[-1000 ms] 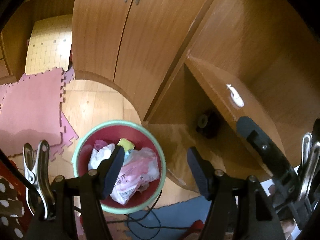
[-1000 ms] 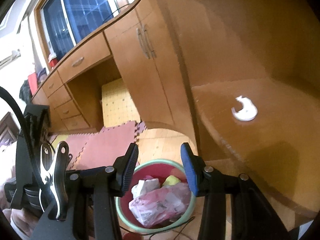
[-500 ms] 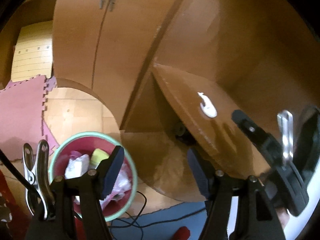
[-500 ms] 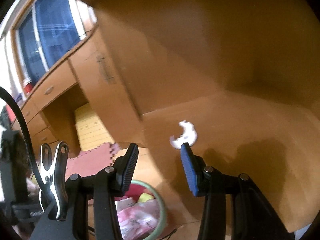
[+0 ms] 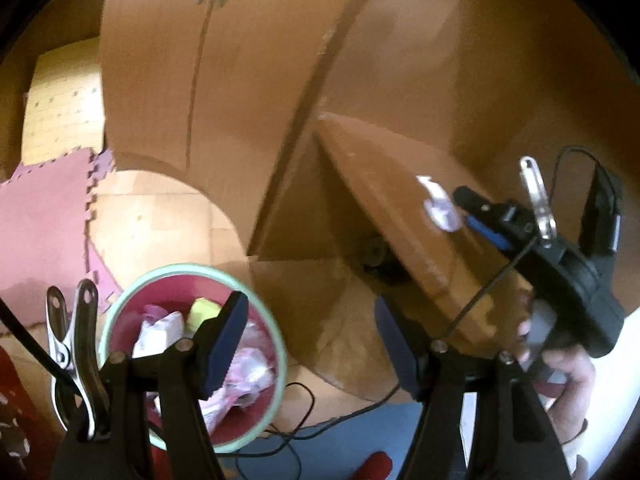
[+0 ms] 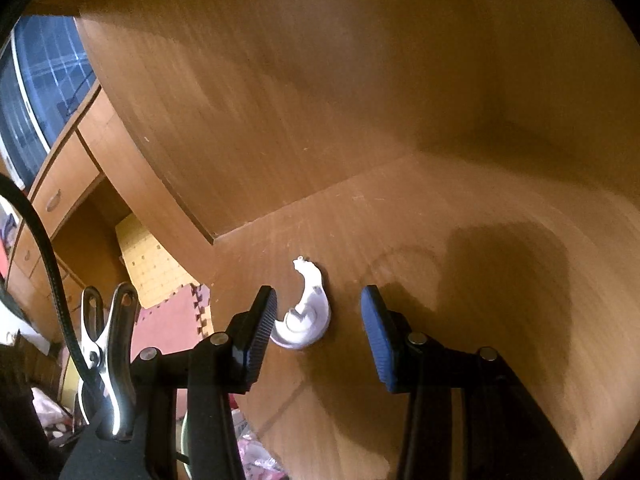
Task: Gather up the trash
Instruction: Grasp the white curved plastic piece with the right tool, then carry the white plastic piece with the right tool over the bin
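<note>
With its jaws apart, the right gripper (image 6: pixel 316 320) should straddle the white scrap (image 6: pixel 305 312) at lower centre, press to the shelf (image 6: pixel 460 240), then close.

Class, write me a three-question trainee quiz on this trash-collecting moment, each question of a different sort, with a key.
1. True or false: the right tongs are already shut on the white scrap.
2. Multiple choice: the white scrap lies on A) the wooden shelf, B) the pink foam mat, C) inside the bin.
3. Fill in: the bin with the green rim, seen past the left tongs, holds crumpled ______.

Key
1. False: the right tongs are open, with a finger on either side of the scrap.
2. A.
3. Trash: plastic bags and paper, it seems.
</note>
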### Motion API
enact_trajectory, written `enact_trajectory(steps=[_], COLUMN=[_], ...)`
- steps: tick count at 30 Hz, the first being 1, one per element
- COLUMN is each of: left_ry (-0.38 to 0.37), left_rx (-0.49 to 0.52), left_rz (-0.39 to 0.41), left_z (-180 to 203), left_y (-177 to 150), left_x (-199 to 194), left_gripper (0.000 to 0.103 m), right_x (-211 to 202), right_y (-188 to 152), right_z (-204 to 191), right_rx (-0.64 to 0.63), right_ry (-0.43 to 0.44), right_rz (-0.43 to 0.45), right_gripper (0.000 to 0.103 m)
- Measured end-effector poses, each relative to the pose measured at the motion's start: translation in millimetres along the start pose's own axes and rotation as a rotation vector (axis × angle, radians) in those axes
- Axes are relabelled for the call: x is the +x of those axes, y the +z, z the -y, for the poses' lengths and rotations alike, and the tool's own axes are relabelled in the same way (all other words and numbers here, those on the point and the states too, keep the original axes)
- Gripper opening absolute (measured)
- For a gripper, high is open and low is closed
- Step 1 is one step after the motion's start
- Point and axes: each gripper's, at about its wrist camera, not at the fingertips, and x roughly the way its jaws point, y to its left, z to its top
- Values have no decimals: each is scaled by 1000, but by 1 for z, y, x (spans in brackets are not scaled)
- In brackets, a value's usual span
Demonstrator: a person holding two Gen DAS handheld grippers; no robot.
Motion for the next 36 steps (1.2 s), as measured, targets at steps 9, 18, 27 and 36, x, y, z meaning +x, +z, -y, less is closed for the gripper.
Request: enact_trajectory(steps=[9, 18, 27, 36], left_ry=[122, 226, 212, 293], left_rx=[-52, -114, -41, -34], left_rz=[-79, -195, -302, -431], left_z=[-52, -99, -88, -100], left_y=[-25, -56, -91, -110], left_x=[24, 75, 124, 181], left_gripper=[69, 67, 34, 33], right_x=[18, 20, 12, 5], right_y=[-12, -24, -14, -7], right_z=[-36, -51, -21, 9], right_rx=[-211, -300, -123, 49], right_ry=[-108, -136, -32, 111], right_rz=[9, 23, 33, 14], right_gripper=[61, 41, 41, 41])
